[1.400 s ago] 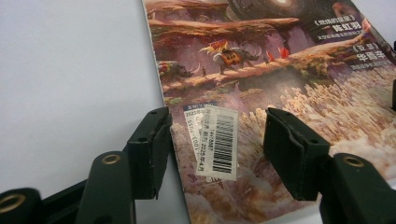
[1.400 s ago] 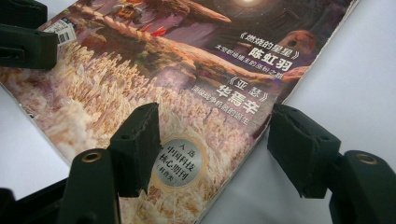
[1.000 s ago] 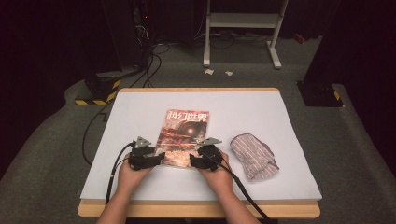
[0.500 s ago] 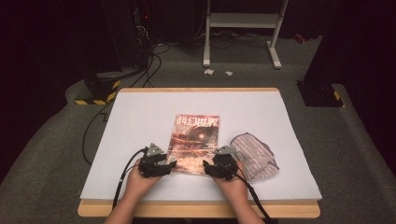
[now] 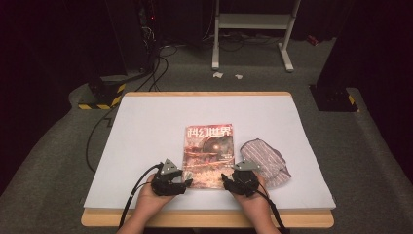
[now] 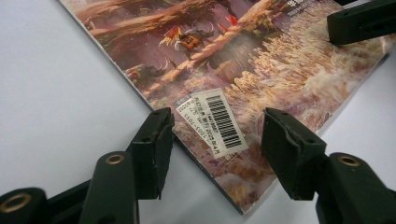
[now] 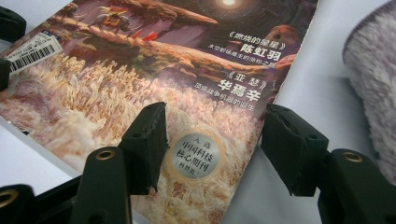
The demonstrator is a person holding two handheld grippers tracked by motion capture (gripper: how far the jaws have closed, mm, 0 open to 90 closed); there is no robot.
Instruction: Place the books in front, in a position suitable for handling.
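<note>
A magazine (image 5: 208,153) with a red-brown illustrated cover lies flat on the white table top (image 5: 146,126). My left gripper (image 5: 186,181) is at its near left corner. In the left gripper view its jaws (image 6: 215,140) stand open astride that corner, one on the table by the spine, the other over the cover (image 6: 243,60) by the barcode label. My right gripper (image 5: 225,178) is at the near right corner. Its jaws (image 7: 215,140) have just been closing and remain open, with the cover's (image 7: 187,60) round silver seal between them.
A crumpled striped grey cloth (image 5: 263,161) lies just right of the magazine, fuzzy and close in the right gripper view (image 7: 373,79). The table's wooden front edge (image 5: 204,218) is near the hands. On the floor behind are cables (image 5: 151,73) and a white stand (image 5: 253,29).
Both hands and the magazine have slid to the right across the table, so the magazine now lies close beside the cloth. The grippers stay at its two near corners.
</note>
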